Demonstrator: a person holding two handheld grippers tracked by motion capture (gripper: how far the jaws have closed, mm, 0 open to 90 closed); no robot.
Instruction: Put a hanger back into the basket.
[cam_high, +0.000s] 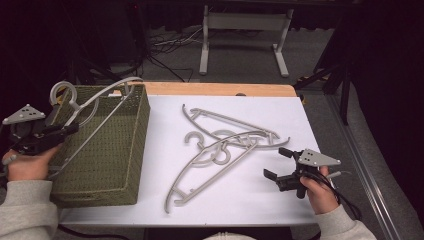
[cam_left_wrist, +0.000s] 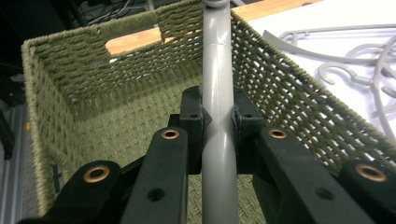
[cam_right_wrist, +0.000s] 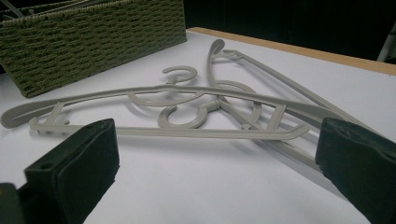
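Your left claw (cam_left_wrist: 218, 122) was pinched onto one arm of a grey plastic hanger (cam_left_wrist: 217, 84), pads pressing its flat bar from both sides. In the high view that held hanger (cam_high: 95, 107) lay tilted across the green woven basket (cam_high: 112, 165) at the table's 9 o'clock side, its hook (cam_high: 64, 92) over the basket's 10 o'clock corner and its far end past the rim at about 12 o'clock.

Handling, judged from the material: the hanger appeared light, stiff and smooth. A thin bar like this likely pivoted between the pads when gripped far from its middle, so you were better served by a hold near the neck below the hook, where the weight balanced. The smooth plastic probably slipped under a loose pinch; the open frame could snag on the basket's weave.

Your right claw (cam_high: 280, 165) stood spread and held nothing, resting near the table's (cam_high: 240, 200) 4 o'clock edge. Its pads (cam_right_wrist: 74, 158) faced the two remaining hangers (cam_right_wrist: 187, 112) lying crossed at table centre, hooks interlocked or at least overlapping. You likely needed to take the upper one by its shoulder bar, since lifting the lower one risked dragging both.
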